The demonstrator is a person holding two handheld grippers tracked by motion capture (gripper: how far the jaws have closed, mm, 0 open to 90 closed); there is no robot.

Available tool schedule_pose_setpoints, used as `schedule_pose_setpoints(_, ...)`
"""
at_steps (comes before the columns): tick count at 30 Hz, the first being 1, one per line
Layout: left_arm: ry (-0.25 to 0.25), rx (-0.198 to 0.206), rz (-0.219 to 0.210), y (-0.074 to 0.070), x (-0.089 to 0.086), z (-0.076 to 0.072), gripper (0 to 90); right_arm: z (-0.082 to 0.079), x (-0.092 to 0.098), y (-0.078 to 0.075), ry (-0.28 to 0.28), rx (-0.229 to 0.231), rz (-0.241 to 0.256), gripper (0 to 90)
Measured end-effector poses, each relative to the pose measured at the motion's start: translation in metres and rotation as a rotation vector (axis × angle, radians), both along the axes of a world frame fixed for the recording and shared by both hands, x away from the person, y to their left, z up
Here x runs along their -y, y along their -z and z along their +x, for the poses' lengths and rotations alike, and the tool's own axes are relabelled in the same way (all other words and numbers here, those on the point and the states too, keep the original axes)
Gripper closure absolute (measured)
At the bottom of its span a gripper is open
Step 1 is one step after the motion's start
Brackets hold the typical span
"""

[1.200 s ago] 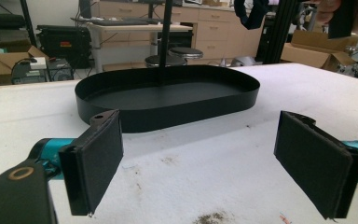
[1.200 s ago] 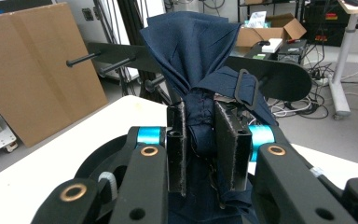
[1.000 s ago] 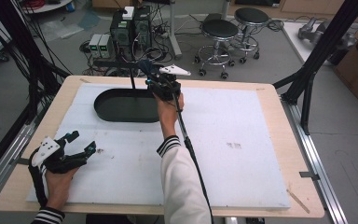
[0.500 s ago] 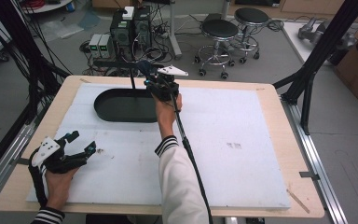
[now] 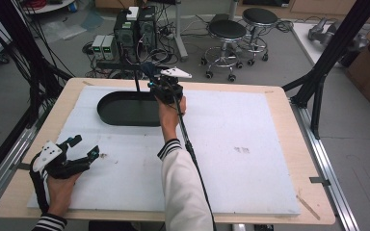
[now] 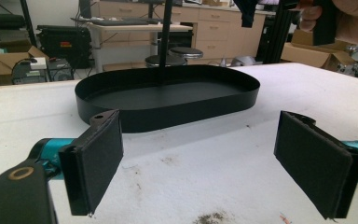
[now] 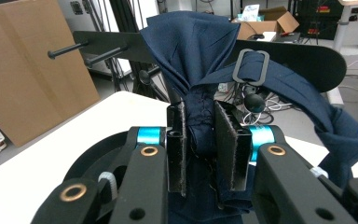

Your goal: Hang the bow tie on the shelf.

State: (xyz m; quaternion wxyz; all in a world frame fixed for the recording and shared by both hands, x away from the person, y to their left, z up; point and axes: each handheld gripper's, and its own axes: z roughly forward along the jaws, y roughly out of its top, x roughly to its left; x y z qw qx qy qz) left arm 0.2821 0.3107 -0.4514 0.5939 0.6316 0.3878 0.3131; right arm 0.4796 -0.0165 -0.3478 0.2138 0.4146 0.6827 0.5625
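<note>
High view: right hand-held gripper [image 5: 160, 83] unmoved, same clamp on navy cloth [image 5: 150, 71].

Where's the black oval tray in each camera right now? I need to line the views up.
High view: black oval tray lies at the table's far left, just left of the right gripper.
Left gripper view: it fills the upper middle, beyond the open jaws of the left gripper.
Right gripper view: its rim curves at lower left behind the jaws.
Shared landmark: the thin black post rising from the tray.
</note>
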Motion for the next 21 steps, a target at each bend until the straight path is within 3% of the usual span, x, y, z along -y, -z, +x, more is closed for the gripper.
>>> schedule_pose_setpoints(14,0.001,0.000,0.002,0.000,0.000,0.000,15.9,0.010,-0.002,0.009,0.013,-0.023,-0.018,74.7)
schedule_pose_setpoints(21,0.001,0.003,0.003,0.000,0.001,0.000,15.9,0.015,0.004,0.017,0.010,-0.087,-0.031,74.7)
